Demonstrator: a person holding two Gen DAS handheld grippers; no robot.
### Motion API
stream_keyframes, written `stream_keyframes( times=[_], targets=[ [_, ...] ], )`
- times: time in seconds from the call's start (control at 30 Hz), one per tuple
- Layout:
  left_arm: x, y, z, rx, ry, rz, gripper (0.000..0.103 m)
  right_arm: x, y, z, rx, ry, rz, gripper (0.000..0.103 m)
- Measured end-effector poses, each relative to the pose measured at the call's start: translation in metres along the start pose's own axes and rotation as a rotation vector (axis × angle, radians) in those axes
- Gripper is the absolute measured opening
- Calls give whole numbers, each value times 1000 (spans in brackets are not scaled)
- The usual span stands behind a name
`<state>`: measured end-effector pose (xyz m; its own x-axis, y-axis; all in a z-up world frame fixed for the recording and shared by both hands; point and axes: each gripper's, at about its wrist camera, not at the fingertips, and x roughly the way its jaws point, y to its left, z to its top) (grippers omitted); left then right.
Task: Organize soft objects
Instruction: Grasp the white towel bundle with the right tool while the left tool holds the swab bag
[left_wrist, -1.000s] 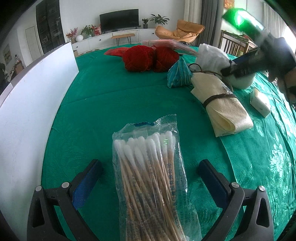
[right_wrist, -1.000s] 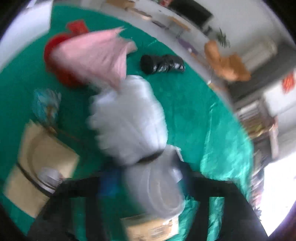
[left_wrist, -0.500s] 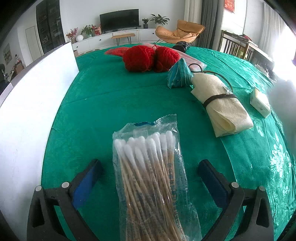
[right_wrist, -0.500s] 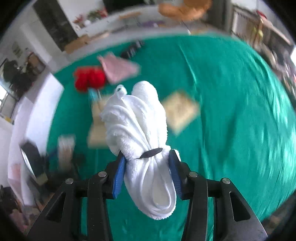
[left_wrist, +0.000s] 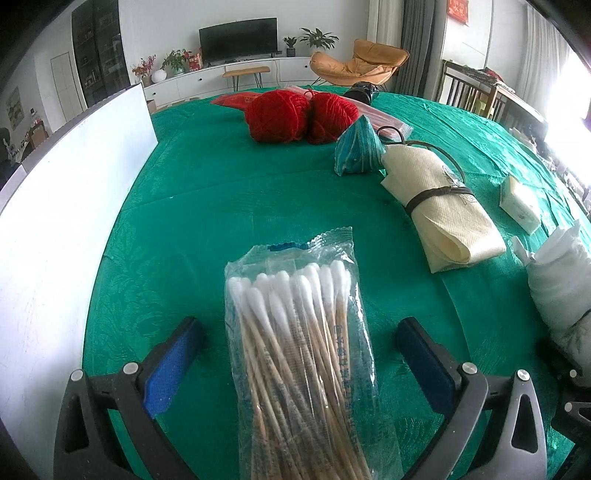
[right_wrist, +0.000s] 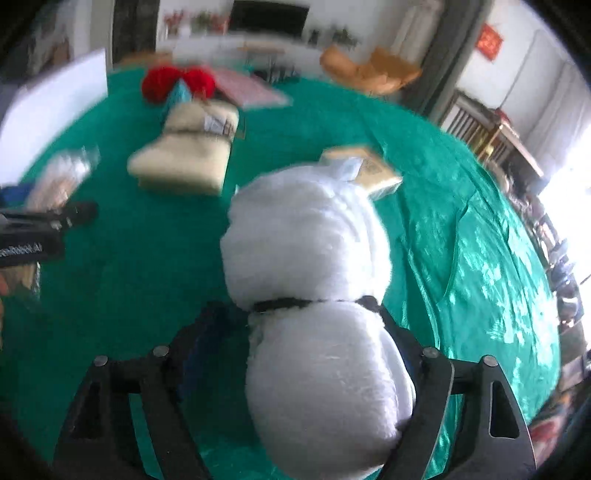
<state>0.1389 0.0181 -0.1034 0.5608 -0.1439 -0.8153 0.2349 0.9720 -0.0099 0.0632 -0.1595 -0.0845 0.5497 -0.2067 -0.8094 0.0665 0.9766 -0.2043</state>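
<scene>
My left gripper (left_wrist: 299, 358) is open, its blue pads on either side of a clear bag of cotton swabs (left_wrist: 299, 347) lying on the green tablecloth (left_wrist: 207, 206), not touching it. My right gripper (right_wrist: 299, 332) is shut on a rolled white towel (right_wrist: 314, 266) tied with a dark band, held low over the cloth; the towel also shows at the right edge of the left wrist view (left_wrist: 561, 280). A rolled cream cloth (left_wrist: 439, 206) with a dark band lies at mid right.
Two red yarn balls (left_wrist: 299, 116) and a teal pouch (left_wrist: 356, 151) sit at the back, with a pink packet (right_wrist: 247, 88) behind. A small cream box (left_wrist: 519, 205) lies at the right. A white board (left_wrist: 55, 206) stands along the left.
My right gripper has swung down and toward the left gripper with the white towel, which now appears at the left view's right edge. The left gripper and swab bag have not moved.
</scene>
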Motion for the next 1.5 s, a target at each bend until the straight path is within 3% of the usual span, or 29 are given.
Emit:
stream_keyframes(
  times=[0.17,0.27,1.5],
  targets=[
    [0,0,-1,0,0,0,103,14,-40,-8,159,0,162,87],
    [0,0,0,0,0,0,103,15,-42,-12,153,-34,152,87],
    [0,0,-1,0,-1,1,103,12,-38,-14,159,-41,143,87]
  ],
)
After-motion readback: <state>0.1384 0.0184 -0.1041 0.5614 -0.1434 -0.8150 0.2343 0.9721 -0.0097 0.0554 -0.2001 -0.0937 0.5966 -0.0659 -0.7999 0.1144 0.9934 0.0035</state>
